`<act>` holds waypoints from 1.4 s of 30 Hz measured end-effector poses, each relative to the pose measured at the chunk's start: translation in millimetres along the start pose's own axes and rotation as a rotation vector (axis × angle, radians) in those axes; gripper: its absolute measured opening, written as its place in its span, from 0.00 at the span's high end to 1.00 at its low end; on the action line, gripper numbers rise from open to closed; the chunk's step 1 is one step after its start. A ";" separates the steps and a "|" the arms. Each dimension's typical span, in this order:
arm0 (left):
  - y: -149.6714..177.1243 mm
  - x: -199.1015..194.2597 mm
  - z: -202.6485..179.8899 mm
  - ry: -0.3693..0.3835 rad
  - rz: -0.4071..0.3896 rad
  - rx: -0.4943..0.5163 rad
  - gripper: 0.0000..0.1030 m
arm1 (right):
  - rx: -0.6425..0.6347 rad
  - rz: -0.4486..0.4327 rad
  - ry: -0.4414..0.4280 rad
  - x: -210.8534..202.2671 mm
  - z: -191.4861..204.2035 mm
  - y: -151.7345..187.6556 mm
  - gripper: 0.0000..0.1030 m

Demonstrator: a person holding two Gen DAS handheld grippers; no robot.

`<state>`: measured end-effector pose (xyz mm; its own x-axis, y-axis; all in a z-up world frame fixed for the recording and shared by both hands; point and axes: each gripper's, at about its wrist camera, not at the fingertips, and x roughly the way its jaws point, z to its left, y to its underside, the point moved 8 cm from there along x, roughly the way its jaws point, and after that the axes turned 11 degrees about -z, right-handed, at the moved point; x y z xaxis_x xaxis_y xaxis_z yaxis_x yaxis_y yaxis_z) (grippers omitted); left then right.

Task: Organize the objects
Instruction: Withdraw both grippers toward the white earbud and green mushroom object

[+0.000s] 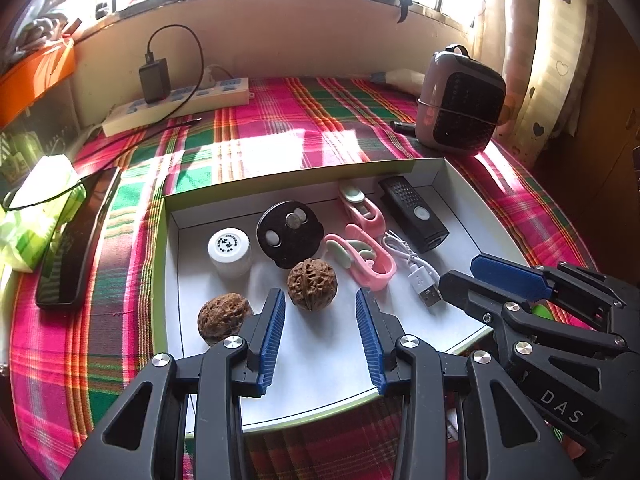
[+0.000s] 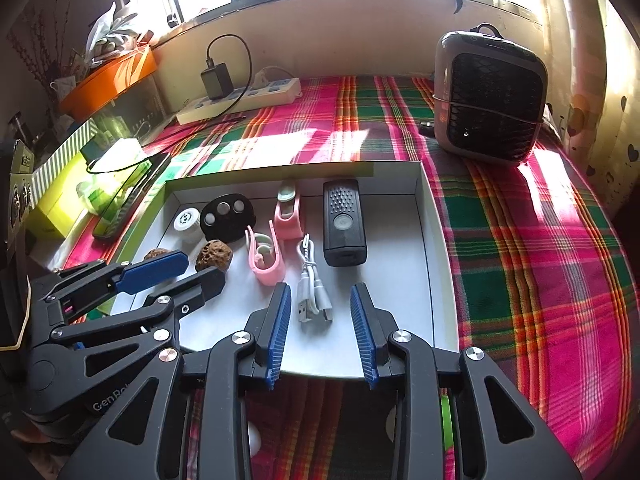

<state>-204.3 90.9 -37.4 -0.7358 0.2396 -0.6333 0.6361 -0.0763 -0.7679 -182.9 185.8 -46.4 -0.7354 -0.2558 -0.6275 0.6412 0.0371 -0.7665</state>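
Observation:
A shallow white box [image 1: 460, 184] [image 2: 434, 216] with a green rim lies on the plaid cloth. In it lie two walnuts [image 1: 312, 284] [image 1: 224, 318], a white jar [image 1: 230, 252], a black disc with round studs [image 1: 290, 234], two pink clips [image 1: 366, 260] [image 1: 362, 208], a white USB cable [image 1: 416, 272] [image 2: 314, 292] and a black remote-like device [image 1: 414, 212] [image 2: 344, 224]. My left gripper [image 1: 320, 332] is open and empty over the box's near part, just short of a walnut. My right gripper [image 2: 320, 328] is open and empty over the cable's plug end.
A grey fan heater [image 1: 460, 100] [image 2: 490, 96] stands at the back right. A power strip with a black charger [image 1: 176, 102] lies at the back. A dark phone [image 1: 76, 236] and a green-white packet [image 1: 36, 216] lie left of the box. An orange tray [image 2: 108, 80] sits far left.

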 end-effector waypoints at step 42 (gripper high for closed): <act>38.6 -70.8 -42.4 0.105 -0.041 0.029 0.66 | 0.018 -0.109 0.047 -73.1 -25.0 29.2 0.56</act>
<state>-117.8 112.0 -18.1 -0.7316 0.3433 -0.5889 0.5979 -0.0919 -0.7963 -116.0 229.8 -26.3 -0.8098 -0.2122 -0.5469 0.5607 -0.0056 -0.8280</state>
